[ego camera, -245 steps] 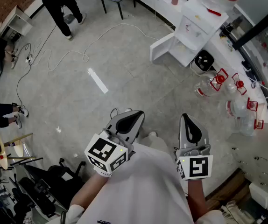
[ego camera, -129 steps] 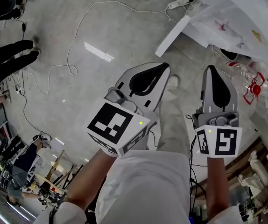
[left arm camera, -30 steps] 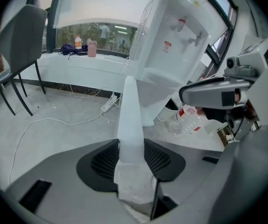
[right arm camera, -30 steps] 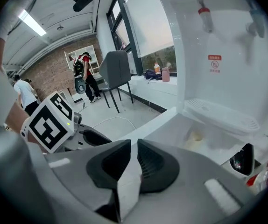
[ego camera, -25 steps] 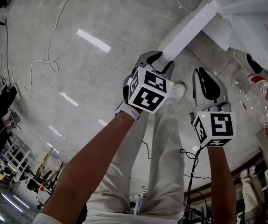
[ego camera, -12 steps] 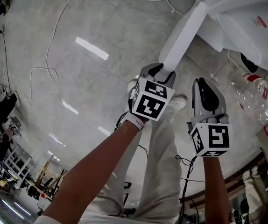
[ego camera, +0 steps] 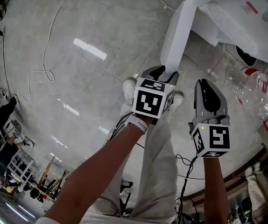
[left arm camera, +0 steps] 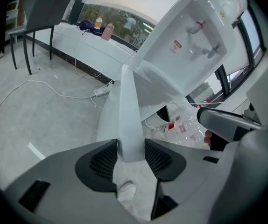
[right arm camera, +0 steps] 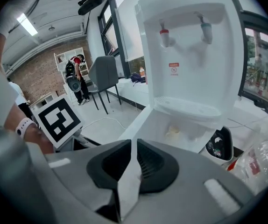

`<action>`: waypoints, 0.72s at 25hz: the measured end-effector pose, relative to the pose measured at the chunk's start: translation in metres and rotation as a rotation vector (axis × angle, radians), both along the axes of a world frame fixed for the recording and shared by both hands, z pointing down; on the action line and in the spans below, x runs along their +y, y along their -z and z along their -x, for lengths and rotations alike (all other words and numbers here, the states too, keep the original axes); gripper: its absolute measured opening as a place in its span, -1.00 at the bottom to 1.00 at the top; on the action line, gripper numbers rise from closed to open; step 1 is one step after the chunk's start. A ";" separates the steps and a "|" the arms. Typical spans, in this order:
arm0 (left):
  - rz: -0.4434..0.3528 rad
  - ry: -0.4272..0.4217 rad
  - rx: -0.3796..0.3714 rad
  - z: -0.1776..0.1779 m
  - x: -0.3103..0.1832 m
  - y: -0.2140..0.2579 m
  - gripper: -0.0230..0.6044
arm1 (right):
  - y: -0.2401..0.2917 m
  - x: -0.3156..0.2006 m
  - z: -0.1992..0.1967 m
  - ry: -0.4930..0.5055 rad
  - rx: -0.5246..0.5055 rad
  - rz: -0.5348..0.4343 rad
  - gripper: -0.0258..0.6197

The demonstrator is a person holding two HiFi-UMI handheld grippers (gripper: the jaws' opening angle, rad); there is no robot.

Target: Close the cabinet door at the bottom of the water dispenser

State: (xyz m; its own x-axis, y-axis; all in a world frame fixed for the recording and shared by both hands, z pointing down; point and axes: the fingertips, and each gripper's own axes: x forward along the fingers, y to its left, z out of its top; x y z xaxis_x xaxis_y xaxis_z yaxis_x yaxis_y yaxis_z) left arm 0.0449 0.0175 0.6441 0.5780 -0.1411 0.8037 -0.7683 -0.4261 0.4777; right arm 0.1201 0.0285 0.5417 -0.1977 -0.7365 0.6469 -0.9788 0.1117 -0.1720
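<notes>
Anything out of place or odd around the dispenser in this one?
Yes. The cabinet door at the water dispenser's foot stands swung wide open, its free edge gripped by the left gripper. Clear plastic bottles lie on their sides on the floor beside the dispenser.
</notes>
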 end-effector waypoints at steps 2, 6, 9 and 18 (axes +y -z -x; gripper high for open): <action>0.019 0.014 0.008 -0.005 0.002 0.000 -0.34 | -0.001 0.002 -0.005 -0.009 0.000 0.002 -0.77; 0.097 0.054 0.045 -0.012 0.008 0.001 -0.35 | -0.001 0.005 -0.007 -0.015 -0.002 0.002 -0.77; 0.171 0.077 0.091 -0.022 0.012 0.001 -0.43 | -0.001 0.005 -0.010 -0.019 0.000 0.001 -0.77; 0.277 -0.008 0.178 -0.064 0.023 -0.001 -0.57 | -0.012 0.009 -0.033 -0.031 0.004 0.027 -0.77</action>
